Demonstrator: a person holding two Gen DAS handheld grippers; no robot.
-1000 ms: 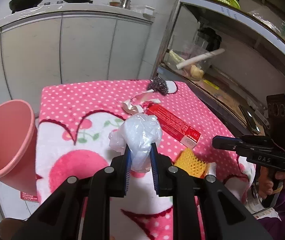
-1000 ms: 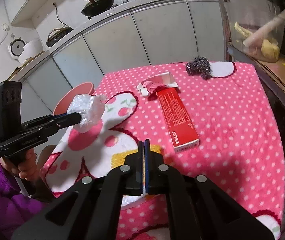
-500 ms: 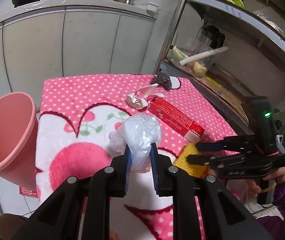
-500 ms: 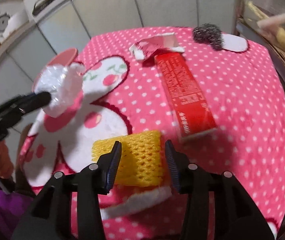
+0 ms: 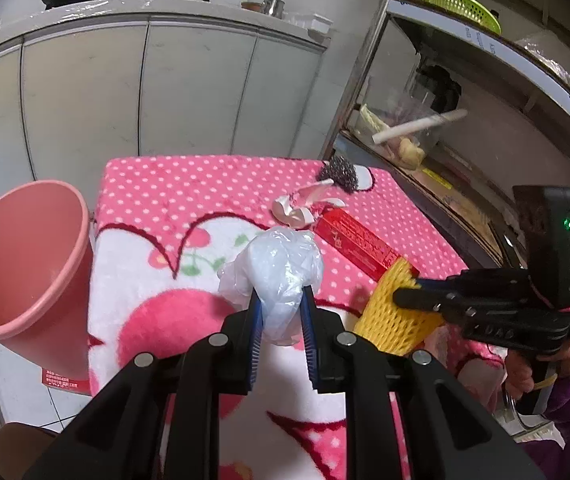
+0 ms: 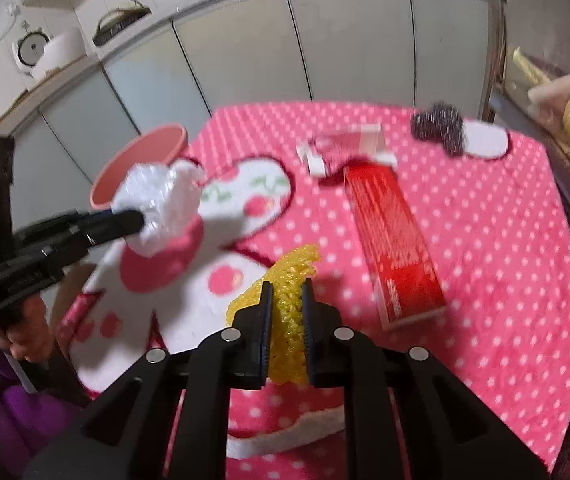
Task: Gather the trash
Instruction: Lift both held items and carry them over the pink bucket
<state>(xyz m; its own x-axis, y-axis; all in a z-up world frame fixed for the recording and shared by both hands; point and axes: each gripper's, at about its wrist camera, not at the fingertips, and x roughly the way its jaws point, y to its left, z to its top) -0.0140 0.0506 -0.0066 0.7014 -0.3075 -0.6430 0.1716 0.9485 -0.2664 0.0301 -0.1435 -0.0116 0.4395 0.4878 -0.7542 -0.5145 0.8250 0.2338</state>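
The right gripper [image 6: 287, 312], its jaws having just closed, pinches the yellow foam net [image 6: 289, 304] near the red box [image 6: 395, 236]. The left gripper [image 5: 281, 312] holds a crumpled plastic bag [image 5: 275, 272], left of the box. Both look light, soft and crushable, so a mid-body pinch suits them. The pink bin [image 5: 17, 256] waits further left.

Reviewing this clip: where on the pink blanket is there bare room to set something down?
Free: the far-left dotted stretch between the pink bin and crumpled wrapper, and the right edge beyond the red box. Crowded: the far corner around wrapper, box and steel scourer.
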